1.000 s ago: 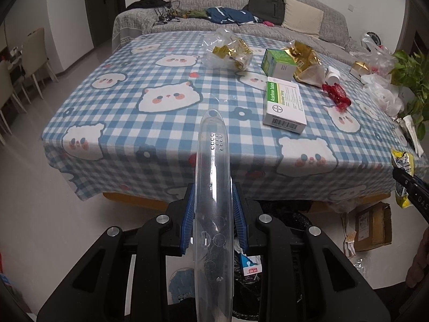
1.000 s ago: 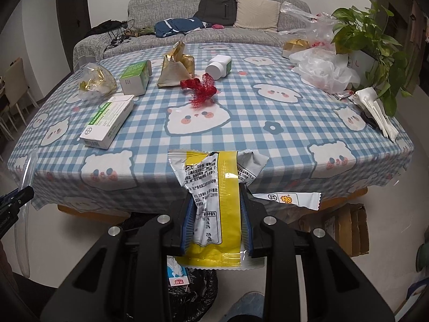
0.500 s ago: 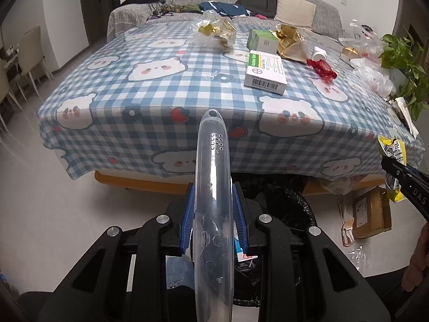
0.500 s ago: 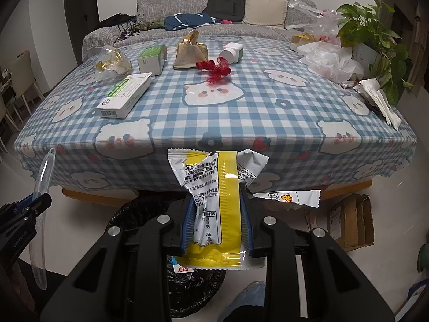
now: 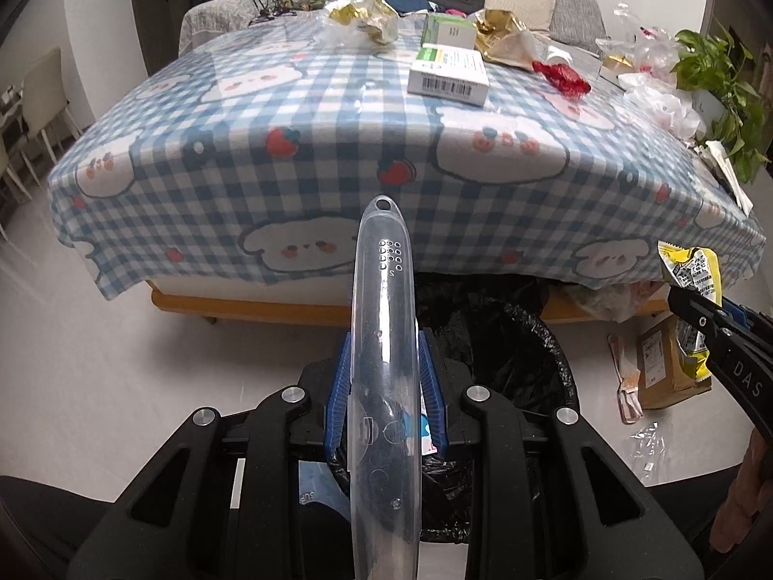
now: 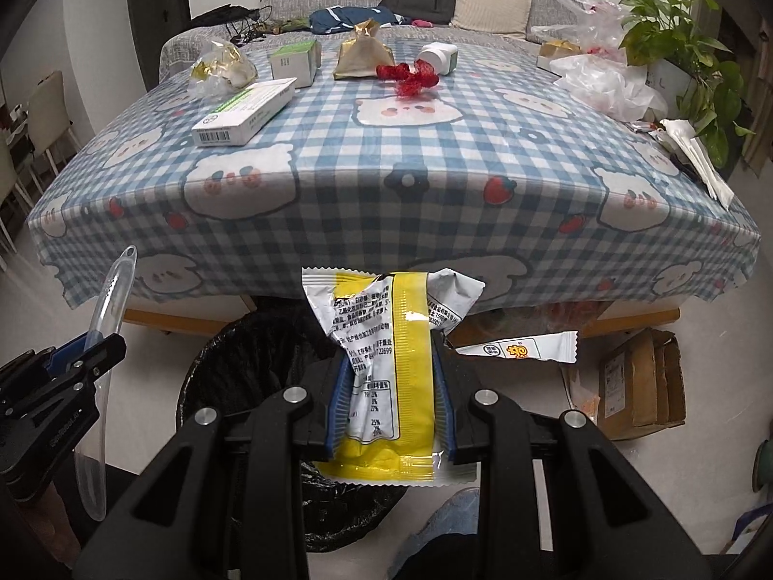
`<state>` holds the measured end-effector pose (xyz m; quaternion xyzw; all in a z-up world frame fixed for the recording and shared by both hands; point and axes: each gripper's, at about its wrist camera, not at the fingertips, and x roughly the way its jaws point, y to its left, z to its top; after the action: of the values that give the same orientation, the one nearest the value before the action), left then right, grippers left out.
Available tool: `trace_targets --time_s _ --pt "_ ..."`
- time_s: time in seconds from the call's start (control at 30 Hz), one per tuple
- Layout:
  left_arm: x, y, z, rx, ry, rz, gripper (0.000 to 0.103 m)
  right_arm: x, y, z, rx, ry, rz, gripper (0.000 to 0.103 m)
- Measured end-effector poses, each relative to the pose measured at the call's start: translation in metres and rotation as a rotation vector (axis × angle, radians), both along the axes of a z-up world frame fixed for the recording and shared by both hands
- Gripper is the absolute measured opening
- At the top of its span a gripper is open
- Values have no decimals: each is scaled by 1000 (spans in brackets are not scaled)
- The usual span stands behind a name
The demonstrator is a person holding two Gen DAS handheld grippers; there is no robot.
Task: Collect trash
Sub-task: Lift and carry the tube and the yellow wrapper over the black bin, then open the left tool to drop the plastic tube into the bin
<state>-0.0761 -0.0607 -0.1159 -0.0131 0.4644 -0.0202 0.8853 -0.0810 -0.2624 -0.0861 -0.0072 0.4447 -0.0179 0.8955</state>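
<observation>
Between the blue pads of the left gripper (image 5: 385, 386), a long clear plastic case (image 5: 384, 367) is sitting clamped, its rounded tip with the small hanging hole reaching up past the fingertips toward the hanging edge of the checked tablecloth (image 5: 309, 154). Just beyond and below those fingers, the black bin bag (image 5: 512, 338) is gaping open on the pale floor in front of the table.

The right gripper (image 6: 390, 401) is squeezing a yellow and white snack wrapper (image 6: 386, 362) between its own blue pads; the crumpled top of the wrapper is fanning out above the fingertips and its sealed bottom edge is sticking out below them. Under and to the left of these fingers the same bin bag (image 6: 232, 367) is lying open. To the right of the fingertips a small white sachet (image 6: 526, 350) is showing against the table's underside, and a cardboard box (image 6: 642, 382) is standing on the floor further right.

Well beyond both pairs of fingers, on the tabletop, a white and green carton (image 6: 244, 113), a gold foil bag (image 6: 362, 55), a red mesh scrap (image 6: 410, 75) and a white bottle (image 6: 439, 58) are lying apart from one another.
</observation>
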Motion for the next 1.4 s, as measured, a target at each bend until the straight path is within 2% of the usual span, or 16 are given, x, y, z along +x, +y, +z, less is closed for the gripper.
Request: trace_targets --time_s 0.5,0.73,1.0,1.07,1.13,1.2,1.4 --pt "11 -30 -47 -7 44 -14 26 -7 -11 -55 -10 86 -18 28" --pt "18 -53 -66 -6 65 -57 27 -4 -32 -65 6 107 -57 28" --pt "20 -70 -72 -11 43 -101 28 -2 -38 -68 10 111 -65 28" --pt "20 -70 -71 -2 32 -106 34 -2 -37 -68 12 111 -65 28" --pt "19 -67 -68 4 15 -104 50 0 -35 -67 12 111 -62 28" --pt "19 -61 -66 0 5 -96 53 1 -32 -67 14 110 -56 28" --pt "18 -34 -64 1 7 -54 75 7 -14 -68 9 112 -25 28"
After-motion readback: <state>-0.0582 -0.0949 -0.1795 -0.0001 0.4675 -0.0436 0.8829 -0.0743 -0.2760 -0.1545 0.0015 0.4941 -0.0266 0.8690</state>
